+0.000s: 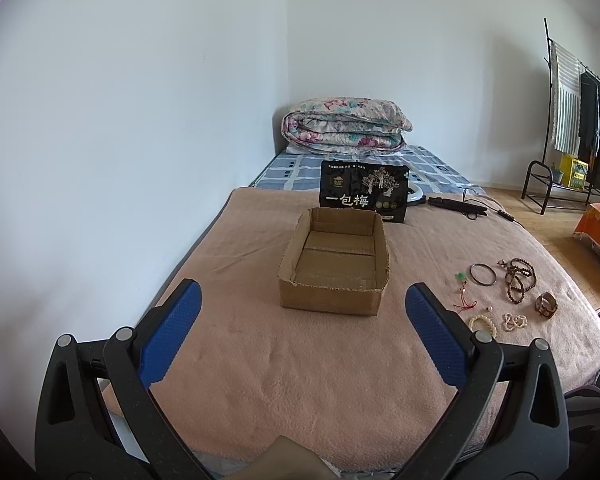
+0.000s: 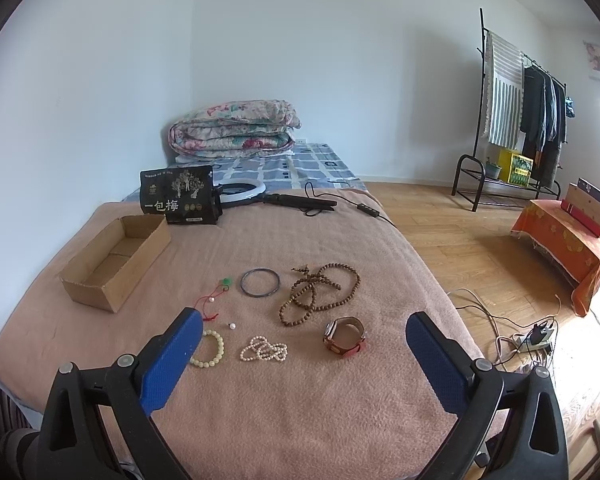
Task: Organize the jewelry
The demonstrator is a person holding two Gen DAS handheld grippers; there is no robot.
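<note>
An empty open cardboard box (image 1: 334, 268) sits on the pink blanket; it also shows in the right wrist view (image 2: 116, 260). Jewelry lies to its right: a dark bangle (image 2: 260, 282), brown wooden beads (image 2: 320, 292), a watch (image 2: 345, 337), a pearl strand (image 2: 264, 350), a cream bead bracelet (image 2: 210, 349), a red cord with a green charm (image 2: 214, 296) and a loose pearl (image 2: 232, 325). My left gripper (image 1: 303, 306) is open and empty, in front of the box. My right gripper (image 2: 304, 332) is open and empty, above the jewelry.
A black printed bag (image 2: 178, 196) stands behind the box. A ring light (image 2: 240, 190) with cable lies beyond it. A folded floral quilt (image 2: 234, 128) is at the bed's far end. A clothes rack (image 2: 516, 120) and an orange-covered low table (image 2: 572, 248) stand on the wooden floor at right.
</note>
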